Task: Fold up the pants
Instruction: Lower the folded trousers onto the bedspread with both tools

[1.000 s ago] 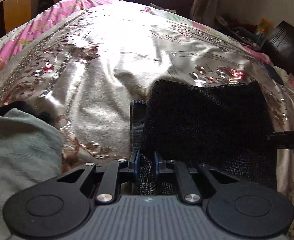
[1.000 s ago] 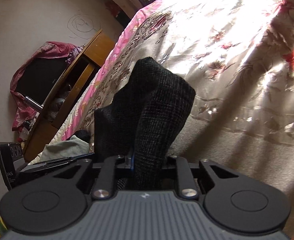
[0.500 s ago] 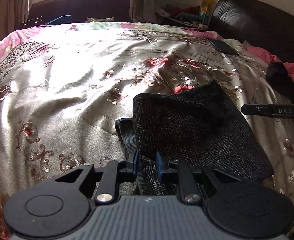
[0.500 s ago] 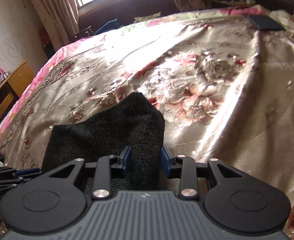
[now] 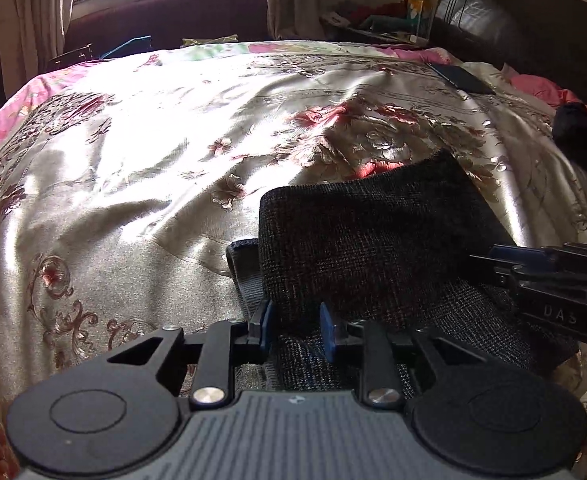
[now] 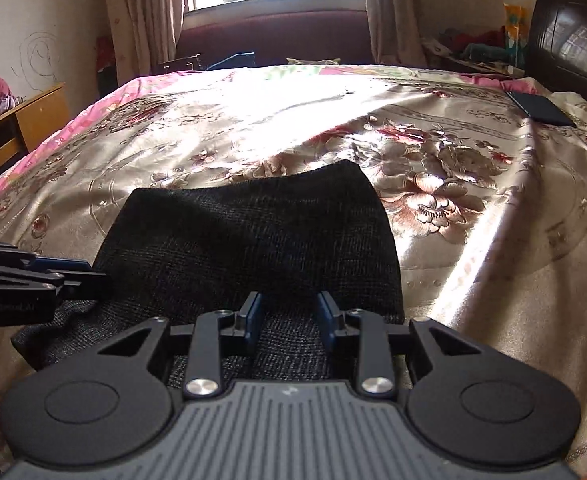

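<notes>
on a bed under floral satin bedspread (image 5: 141, 184), mid-fold: dark knit pants (image 5: 373, 236) lying doubled over, upper layer ending in a rounded fold edge well ahead of both tools, lower layer and a grey waistband strip (image 5: 245, 276) showing just left of the left tool's fingers. seen from the left wrist, left gripper (image 5: 295, 326) at the near hem, jaws opening, blue pads apart with cloth lying between and beneath them, no pinch visible. right gripper (image 6: 289, 316) at the same near edge further right, jaws closing by a little yet standing clear of the fabric, cloth passing under the gap, nothing grasped. each tool visible at the other's side, level along the hem. apparently the release after laying one half over the other: fold placed, grip let go. next, by judgement: lifting both tools clear without dragging the top layer, then either smoothing the stack or taking the near edge again for a further fold toward the far side. worth watching: slippery satin beneath, likely to let the bundle slide if pushed rather than lifted. beyond the tools to the right, a dark flat phone-like object (image 6: 541, 108) near the headboard (image 6: 573, 28), well apart from the work.
</notes>
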